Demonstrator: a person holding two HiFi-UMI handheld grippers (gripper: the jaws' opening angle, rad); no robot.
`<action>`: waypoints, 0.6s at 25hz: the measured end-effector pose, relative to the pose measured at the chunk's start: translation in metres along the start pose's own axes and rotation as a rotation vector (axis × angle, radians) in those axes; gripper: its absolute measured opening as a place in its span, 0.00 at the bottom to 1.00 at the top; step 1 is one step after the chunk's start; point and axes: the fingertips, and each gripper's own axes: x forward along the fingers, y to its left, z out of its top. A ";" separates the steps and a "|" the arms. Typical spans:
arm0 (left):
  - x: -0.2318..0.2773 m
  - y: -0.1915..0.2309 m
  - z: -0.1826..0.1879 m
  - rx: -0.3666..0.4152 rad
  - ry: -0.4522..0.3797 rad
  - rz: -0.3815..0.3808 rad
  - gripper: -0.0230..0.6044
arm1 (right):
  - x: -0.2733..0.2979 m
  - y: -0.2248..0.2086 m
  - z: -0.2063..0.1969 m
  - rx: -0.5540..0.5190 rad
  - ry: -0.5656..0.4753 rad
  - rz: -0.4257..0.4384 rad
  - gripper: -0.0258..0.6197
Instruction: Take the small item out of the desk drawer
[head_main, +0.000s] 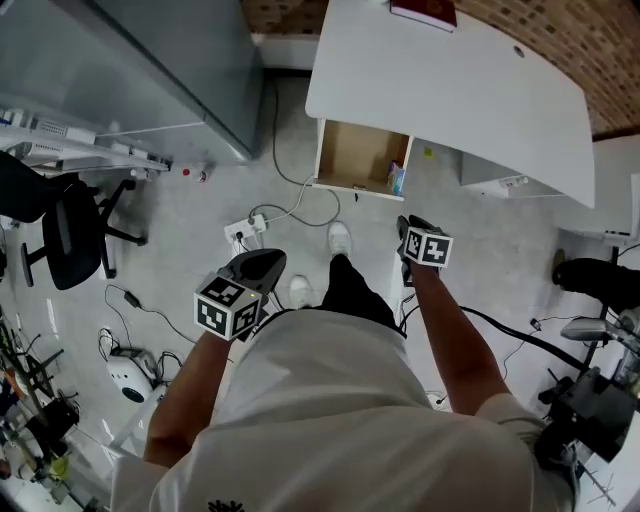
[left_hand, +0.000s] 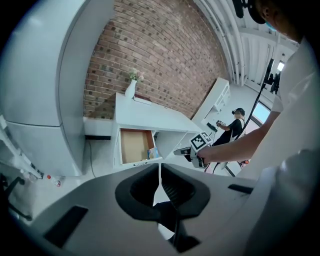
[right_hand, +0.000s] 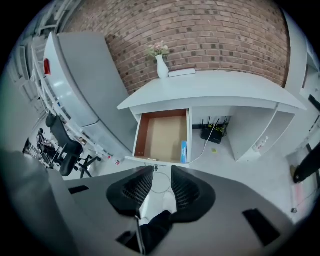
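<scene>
Under the white desk (head_main: 450, 90) the wooden drawer (head_main: 355, 155) stands pulled open. A small blue item (head_main: 397, 178) leans against the drawer's right wall, also seen as the blue item (right_hand: 183, 151) in the right gripper view and the blue item (left_hand: 153, 152) in the left gripper view. My right gripper (head_main: 412, 225) hovers just in front of the drawer's right corner. Its jaws (right_hand: 162, 172) are apart, with nothing between them. My left gripper (head_main: 262, 266) hangs lower left, well back from the drawer, its jaws (left_hand: 160, 170) together and empty.
A vase with flowers (right_hand: 161, 67) and a book (right_hand: 181, 72) sit on the desk. A router (right_hand: 212, 132) lies under the desk. A power strip with cables (head_main: 245, 230) lies on the floor, with an office chair (head_main: 65, 225) at left and a grey cabinet (head_main: 150, 60) behind. My shoes (head_main: 340, 237) are near the drawer.
</scene>
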 end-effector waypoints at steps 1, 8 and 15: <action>0.009 0.002 0.010 -0.001 0.006 0.001 0.09 | 0.012 -0.008 0.010 0.014 0.003 -0.005 0.26; 0.061 0.018 0.053 -0.011 0.059 0.032 0.09 | 0.091 -0.051 0.046 0.053 0.047 -0.030 0.31; 0.101 0.033 0.056 -0.063 0.119 0.066 0.09 | 0.162 -0.082 0.053 0.061 0.108 -0.052 0.33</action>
